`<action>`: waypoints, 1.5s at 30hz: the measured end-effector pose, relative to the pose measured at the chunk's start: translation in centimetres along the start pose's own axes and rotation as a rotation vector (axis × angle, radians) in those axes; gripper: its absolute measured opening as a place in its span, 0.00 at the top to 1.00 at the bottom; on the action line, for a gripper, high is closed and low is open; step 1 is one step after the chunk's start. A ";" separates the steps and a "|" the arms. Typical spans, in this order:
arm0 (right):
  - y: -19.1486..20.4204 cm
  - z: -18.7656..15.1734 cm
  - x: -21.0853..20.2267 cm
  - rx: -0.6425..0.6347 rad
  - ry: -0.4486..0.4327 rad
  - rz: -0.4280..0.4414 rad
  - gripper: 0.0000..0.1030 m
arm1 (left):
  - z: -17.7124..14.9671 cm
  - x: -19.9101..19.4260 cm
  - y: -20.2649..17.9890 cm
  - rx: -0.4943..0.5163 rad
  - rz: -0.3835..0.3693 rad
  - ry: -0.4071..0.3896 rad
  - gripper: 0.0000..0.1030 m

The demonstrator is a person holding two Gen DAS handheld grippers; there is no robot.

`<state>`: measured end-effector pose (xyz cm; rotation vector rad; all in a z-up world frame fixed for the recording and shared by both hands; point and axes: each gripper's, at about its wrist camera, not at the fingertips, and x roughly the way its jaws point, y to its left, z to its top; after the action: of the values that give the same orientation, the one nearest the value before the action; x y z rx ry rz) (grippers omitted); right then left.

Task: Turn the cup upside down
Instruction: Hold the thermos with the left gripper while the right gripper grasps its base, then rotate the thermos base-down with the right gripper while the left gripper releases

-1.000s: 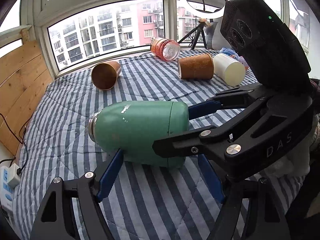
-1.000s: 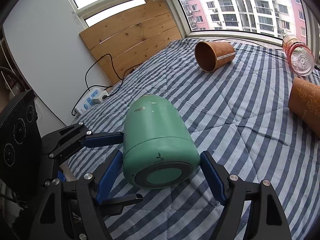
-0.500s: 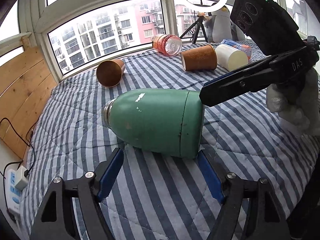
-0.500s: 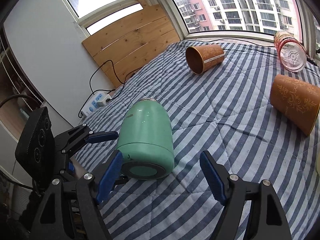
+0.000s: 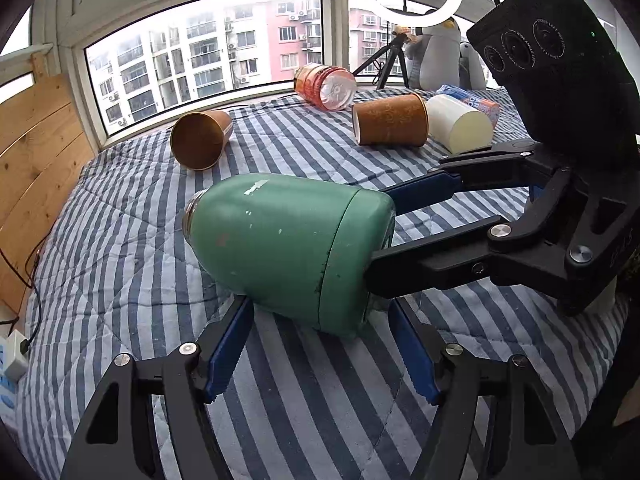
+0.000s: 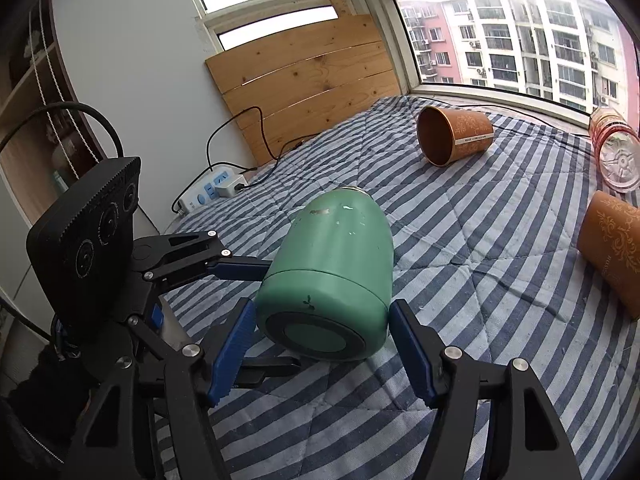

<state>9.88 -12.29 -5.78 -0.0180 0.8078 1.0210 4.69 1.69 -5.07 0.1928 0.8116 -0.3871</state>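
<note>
The cup [image 5: 292,252] is mint green with white chips in its paint. Under it the quilt [image 5: 120,264] runs in blue and white stripes. Both tools are black with blue pads [image 5: 226,354]. At 11 o'clock lies a brown paper cup [image 5: 200,140]; at 1 o'clock, another [image 5: 390,120] with faint gold print.

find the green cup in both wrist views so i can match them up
Left wrist: green cup lies on its side at centre, mouth toward the left, base toward the right gripper.
Right wrist: green cup sits at centre, base toward the camera, between the open fingers.
Shared landmark: the brown cup on its side near the window.
</note>
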 end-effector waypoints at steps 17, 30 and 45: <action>-0.4 2.7 -1.6 0.099 -0.028 0.030 0.93 | 3.5 -1.9 -0.6 0.039 -0.085 -0.063 0.41; 1.3 0.5 -2.2 -0.250 0.018 -0.269 0.31 | -0.2 -1.3 1.0 0.088 0.031 0.011 0.38; 1.2 -1.1 -0.2 -0.244 0.011 -0.237 0.62 | 1.4 1.5 0.2 0.101 -0.007 0.012 0.43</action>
<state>8.26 -12.23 -6.05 -0.3212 0.6691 0.8887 6.67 1.04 -5.23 0.2863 0.8050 -0.4343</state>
